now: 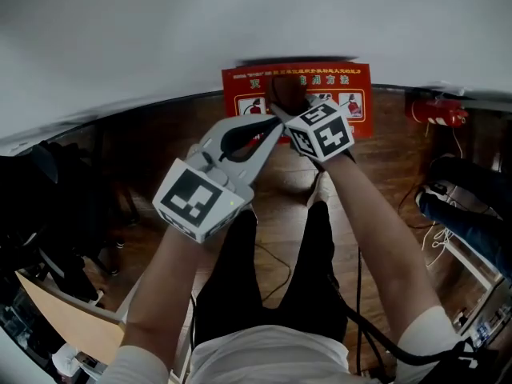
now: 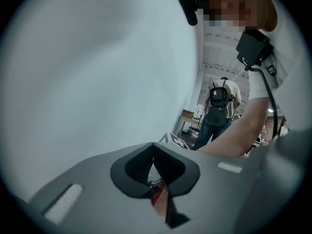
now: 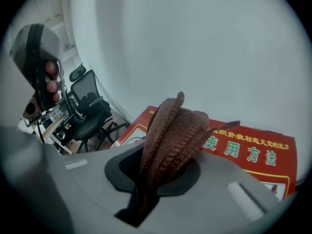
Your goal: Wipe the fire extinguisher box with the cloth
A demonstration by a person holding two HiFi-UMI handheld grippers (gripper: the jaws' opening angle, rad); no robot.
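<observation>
So the person's got both forearms stretched out over their black trousers, one claw in each hand. The left claw is clenched with nothing in it; in the left gripper view the two black pads meet at the tip and only a sliver of red and wood shows through lower down. It points up and to the right, so its tip sits just beside the right claw, which is a bit further forward. The right claw is clamped hard on a brown cloth, folded into a thick ribbed wad that sticks out past the pads. Right ahead of that claw, the cloth is up against the top part of the red fire extinguisher box, the one with yellow and green lettering on the front. From the head view the cloth looks like a dark lump on the box's upper middle. The box stands on the dark wooden floor against a plain white wall. Off to the right of the right claw something red lies on the floor, can't tell what. Left of it, further off, there's a black office chair.
</observation>
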